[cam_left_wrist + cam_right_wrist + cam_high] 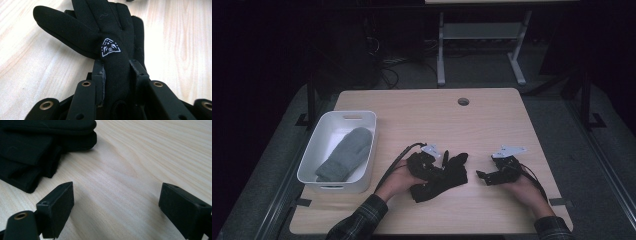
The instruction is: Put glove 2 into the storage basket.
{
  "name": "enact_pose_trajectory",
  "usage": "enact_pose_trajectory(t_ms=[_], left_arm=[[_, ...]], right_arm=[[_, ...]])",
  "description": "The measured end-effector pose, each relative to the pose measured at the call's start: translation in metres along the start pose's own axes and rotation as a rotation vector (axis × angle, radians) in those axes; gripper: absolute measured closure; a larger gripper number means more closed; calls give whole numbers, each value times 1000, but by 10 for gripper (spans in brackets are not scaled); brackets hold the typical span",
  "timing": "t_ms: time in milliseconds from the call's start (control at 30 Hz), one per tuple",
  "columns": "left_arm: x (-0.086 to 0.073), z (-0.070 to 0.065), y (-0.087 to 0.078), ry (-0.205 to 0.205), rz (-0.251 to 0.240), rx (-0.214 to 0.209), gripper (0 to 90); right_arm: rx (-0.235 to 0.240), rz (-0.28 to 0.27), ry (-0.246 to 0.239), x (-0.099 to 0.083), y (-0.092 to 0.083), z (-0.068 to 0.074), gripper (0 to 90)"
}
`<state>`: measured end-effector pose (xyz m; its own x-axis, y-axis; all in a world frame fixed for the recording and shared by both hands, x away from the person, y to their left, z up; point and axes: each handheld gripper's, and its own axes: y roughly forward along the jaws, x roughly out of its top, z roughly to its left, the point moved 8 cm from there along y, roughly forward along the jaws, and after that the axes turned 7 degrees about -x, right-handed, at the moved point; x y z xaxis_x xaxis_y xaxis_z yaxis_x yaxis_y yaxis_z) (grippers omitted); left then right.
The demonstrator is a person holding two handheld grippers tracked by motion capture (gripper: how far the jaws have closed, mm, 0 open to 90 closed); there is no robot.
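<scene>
A black glove (451,172) with a small white emblem lies on the wooden table (422,115), front centre, fingers pointing away from the person. My left gripper (438,171) is shut on it. In the left gripper view the two jaws pinch a raised fold of the black glove (100,30) just below the emblem, with my left gripper (119,67) low over the table. My right gripper (482,176) stands to the right of the glove, open. In the right gripper view my right gripper (116,202) has bare wood between its jaws, and the black glove (30,147) lies off to the upper left.
A white bin (339,116) at the table's left holds a grey mitten (344,155). A round cable hole (463,101) sits near the far edge. A desk frame (482,45) stands on the floor beyond the table.
</scene>
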<state>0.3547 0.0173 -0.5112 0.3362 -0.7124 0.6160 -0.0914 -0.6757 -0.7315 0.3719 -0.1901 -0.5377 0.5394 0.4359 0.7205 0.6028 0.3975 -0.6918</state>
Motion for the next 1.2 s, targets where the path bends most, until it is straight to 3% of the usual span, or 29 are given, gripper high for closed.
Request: enact_pose_trajectory(t_ms=[267,400,567,700,1200], left_arm=[[15,-12,-26,-13,-19,-3,694],[23,-14,-45,-17,-31,24,692],[29,-10,-69,-24,-27,70,690],[30,-2,-89,-66,-35,114,690],[15,21,-167,-131,-89,255,689]], right_arm=[[-2,-1,1,0,0,0,127],[-1,-1,2,0,0,0,127],[-1,-1,2,0,0,0,126],[-1,-2,2,0,0,0,127],[-1,-2,1,0,0,0,127]])
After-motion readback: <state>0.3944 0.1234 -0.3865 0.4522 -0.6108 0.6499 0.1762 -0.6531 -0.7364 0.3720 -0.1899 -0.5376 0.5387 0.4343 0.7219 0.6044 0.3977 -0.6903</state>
